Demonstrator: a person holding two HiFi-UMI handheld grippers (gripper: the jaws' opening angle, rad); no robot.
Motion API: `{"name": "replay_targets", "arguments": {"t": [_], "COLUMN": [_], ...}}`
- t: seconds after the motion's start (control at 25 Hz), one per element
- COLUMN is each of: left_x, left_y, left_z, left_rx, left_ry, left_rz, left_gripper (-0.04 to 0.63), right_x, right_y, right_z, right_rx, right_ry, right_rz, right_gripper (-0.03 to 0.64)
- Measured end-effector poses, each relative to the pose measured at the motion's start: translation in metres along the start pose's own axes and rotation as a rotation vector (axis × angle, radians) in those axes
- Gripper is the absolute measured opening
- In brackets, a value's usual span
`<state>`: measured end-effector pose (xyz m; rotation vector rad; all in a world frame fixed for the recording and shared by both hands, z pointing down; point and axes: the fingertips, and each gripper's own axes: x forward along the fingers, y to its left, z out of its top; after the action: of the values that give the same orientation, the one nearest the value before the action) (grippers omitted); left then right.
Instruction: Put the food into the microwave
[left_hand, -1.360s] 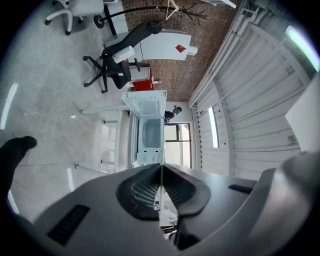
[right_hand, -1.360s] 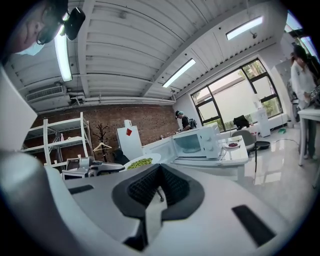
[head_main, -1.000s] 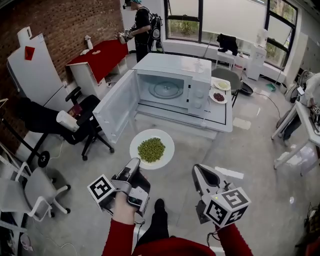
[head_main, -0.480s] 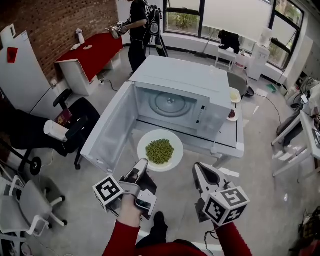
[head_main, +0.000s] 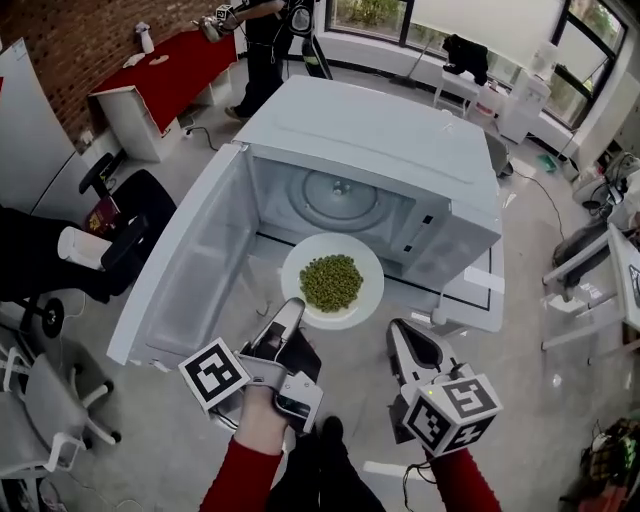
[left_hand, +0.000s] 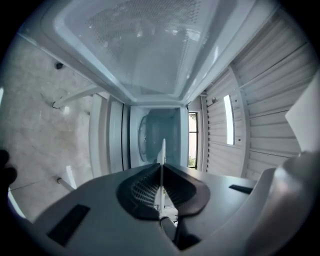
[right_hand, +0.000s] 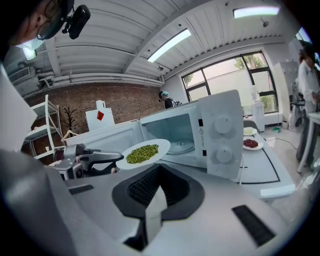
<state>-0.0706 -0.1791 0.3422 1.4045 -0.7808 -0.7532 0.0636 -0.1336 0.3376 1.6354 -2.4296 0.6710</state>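
A white plate (head_main: 366, 300) heaped with green peas (head_main: 332, 282) hangs in front of the open white microwave (head_main: 370, 140). My left gripper (head_main: 290, 312) is shut on the plate's near rim. Its door (head_main: 185, 275) swings out to the left, and the glass turntable (head_main: 335, 195) shows inside. In the left gripper view the plate's edge (left_hand: 162, 155) is a thin white line between the jaws, pointing at the cavity. My right gripper (head_main: 402, 335) hovers lower right of the plate, shut on nothing. The right gripper view shows the plate (right_hand: 161, 145) level with the opening.
The microwave stands on a white table (head_main: 480, 300); two small plates of food (right_hand: 252, 143) lie on it past the control panel. A black chair (head_main: 110, 230) and a grey chair (head_main: 40, 420) stand at the left. A person (head_main: 265, 30) stands by a red table (head_main: 170, 65) behind.
The plate in my left gripper has travelled forward to the mouth of the microwave. The right gripper has come along beside it, still shut.
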Motion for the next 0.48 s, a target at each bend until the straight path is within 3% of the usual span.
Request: {"name": "replay_targets", "arguments": {"t": [0.48], "left_x": [0.036], "left_y": [0.068], "left_z": [0.016], "left_rx": [-0.014], "left_ry": [-0.034], "left_rz": [0.004], "left_gripper": [0.025], "right_x": [0.067], "right_y": [-0.027], "right_z": [-0.041], "right_rx": [-0.043], "right_ry": [0.022], "right_rz": [0.052], "right_gripper": [0.014]}}
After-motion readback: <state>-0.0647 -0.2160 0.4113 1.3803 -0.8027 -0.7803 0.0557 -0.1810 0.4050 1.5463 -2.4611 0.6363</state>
